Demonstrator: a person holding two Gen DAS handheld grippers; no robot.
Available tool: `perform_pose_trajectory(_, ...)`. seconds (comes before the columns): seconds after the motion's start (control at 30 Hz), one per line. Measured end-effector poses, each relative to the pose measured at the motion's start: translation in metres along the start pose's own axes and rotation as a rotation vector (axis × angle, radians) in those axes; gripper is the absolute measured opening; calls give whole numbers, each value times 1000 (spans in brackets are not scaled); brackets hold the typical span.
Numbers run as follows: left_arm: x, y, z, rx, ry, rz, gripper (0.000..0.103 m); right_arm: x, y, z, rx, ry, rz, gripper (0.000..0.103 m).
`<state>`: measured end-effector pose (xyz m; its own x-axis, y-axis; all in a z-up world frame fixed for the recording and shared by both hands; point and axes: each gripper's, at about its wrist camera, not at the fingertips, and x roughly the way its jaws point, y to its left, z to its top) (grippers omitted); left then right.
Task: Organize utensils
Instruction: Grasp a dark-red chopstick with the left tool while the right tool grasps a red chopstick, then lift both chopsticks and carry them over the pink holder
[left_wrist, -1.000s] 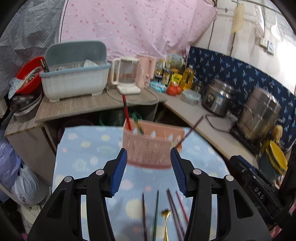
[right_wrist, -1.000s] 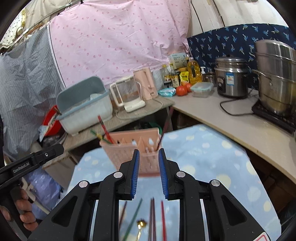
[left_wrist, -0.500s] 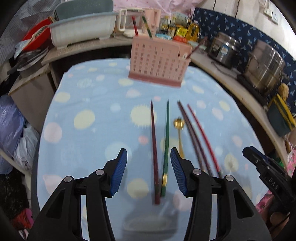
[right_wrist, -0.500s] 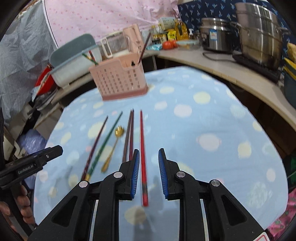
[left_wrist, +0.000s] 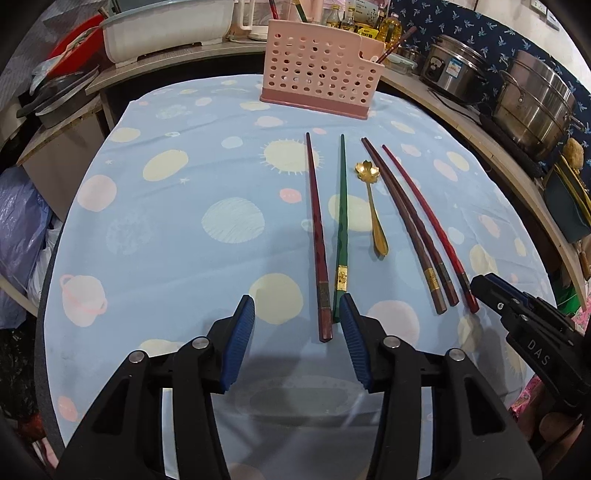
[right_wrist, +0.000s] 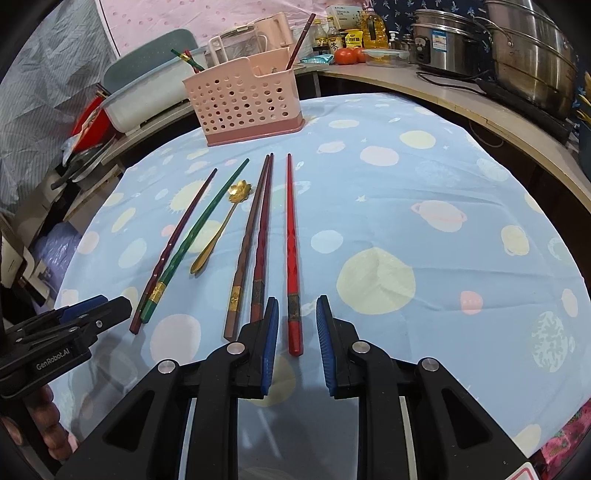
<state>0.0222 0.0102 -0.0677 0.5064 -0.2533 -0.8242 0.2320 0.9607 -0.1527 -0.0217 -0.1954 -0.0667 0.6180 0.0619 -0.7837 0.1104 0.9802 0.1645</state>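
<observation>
On surface (left_wrist: 155, 236), chopsticks (right_wrist: 293, 251) and spoon (left_wrist: 373, 206) laid lengthwise, tips toward pink holder (left_wrist: 317, 70). Left gripper (left_wrist: 297, 343) jaws wide, right gripper (right_wrist: 294, 339) jaws narrower; nothing held.

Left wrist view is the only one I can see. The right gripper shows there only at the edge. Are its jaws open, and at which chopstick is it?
Observer: The right gripper is open. The thick end of the bright red chopstick lies between its jaws, with a gap on each side, so it is not yet pinched.
Operator: Thank you. My view cuts off the top of the holder. What sticks out at its left end?
Observer: At the left end of the pink holder, two chopstick ends lean out toward the left. One of them is green.
</observation>
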Motion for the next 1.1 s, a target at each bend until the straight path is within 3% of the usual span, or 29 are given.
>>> perform_pose_trajectory(0.57, 18, -2, 6, 10, 3, 52, 40, 15, -1, 0, -6, 17, -9, 18)
perform_pose_trajectory(0.67, 13, 0, 7, -5, 1, 22, 38, 16, -1, 1, -6, 17, -7, 18)
perform_pose_trajectory(0.93, 20, -4, 8, 9, 0, 44, 37, 19, 2, 3, -23, 13, -14, 18)
perform_pose_trajectory(1.07, 20, -6, 8, 9, -2, 27, 26, 21, 4, 2, -42, 10, -19, 13)
perform_pose_trajectory(1.1, 21, -7, 8, 12, -1, 23, 19, 21, 5, 2, -45, 9, -21, 12)
